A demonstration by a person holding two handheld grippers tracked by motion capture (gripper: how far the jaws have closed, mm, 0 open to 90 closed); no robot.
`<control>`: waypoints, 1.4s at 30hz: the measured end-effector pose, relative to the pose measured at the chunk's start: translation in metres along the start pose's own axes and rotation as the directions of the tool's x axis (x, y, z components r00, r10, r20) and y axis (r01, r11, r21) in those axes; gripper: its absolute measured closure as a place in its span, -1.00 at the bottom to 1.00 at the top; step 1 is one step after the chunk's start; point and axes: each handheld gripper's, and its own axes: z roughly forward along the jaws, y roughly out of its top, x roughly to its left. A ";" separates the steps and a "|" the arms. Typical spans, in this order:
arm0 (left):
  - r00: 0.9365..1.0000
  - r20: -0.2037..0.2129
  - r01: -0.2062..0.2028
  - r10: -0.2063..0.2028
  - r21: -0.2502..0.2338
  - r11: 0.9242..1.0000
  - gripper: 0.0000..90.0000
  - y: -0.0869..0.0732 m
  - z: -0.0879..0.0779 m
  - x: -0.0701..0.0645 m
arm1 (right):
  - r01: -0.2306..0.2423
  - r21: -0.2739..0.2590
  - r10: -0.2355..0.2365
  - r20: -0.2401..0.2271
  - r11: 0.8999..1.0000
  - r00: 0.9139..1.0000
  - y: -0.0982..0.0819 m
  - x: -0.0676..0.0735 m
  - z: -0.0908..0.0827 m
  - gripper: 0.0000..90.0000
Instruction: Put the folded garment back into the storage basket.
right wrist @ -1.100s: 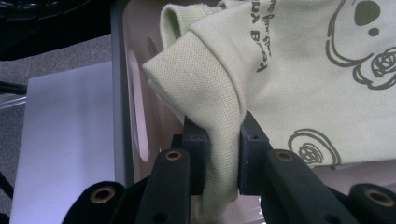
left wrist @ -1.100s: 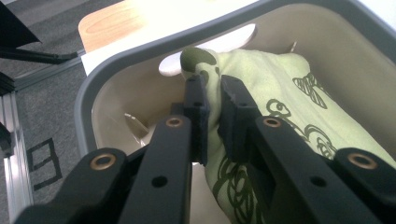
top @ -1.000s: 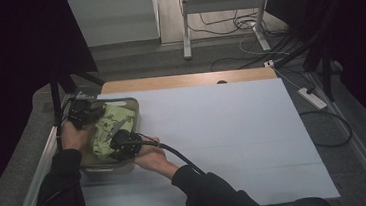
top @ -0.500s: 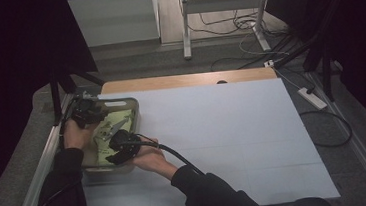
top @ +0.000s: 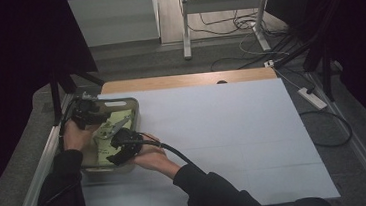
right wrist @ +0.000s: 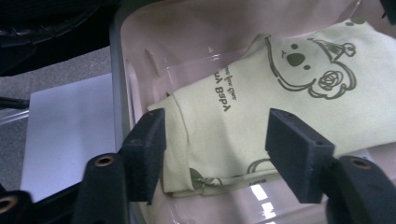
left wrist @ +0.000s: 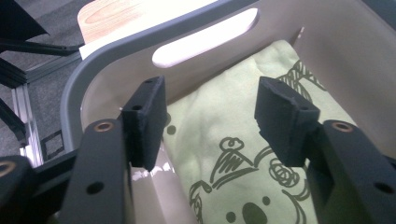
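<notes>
Across the near left corner of the white-covered worktop [top: 213, 130] sat a pale plastic bin [top: 134, 118] with a slotted handle in its end wall, and both of the person's hands were over it. Folded flat on the bottom of the bin lay a light green cloth [top: 115, 126] printed with a dark bear drawing and a short line of text.

From the left gripper view the cloth [left wrist: 219, 140] filled the floor of the bin [left wrist: 116, 60] up to the wall with the handle slot, and the left tongs [left wrist: 212, 123] hung just above it. Their jaws stood apart and had just been opening; nothing was pinched between them, and the cloth showed below the gap. From the high view the left tongs [top: 87, 113] were at the far end of the bin.

From the right gripper view the right tongs [right wrist: 217, 149] hovered over the folded edge of the cloth [right wrist: 289, 102] near one corner of the bin [right wrist: 119, 70]. Their jaws also stood apart and had just been opening, with no fabric gripped; the cloth lay flat beneath them. From the high view the right tongs [top: 123, 147] were over the near end of the bin.
</notes>
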 end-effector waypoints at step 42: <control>0.991 0.118 0.069 -0.057 -0.099 0.993 -0.95 -0.009 -0.027 -0.026 | -0.067 -0.015 0.066 -0.016 0.998 0.998 -0.011 -0.019 -0.041 -0.89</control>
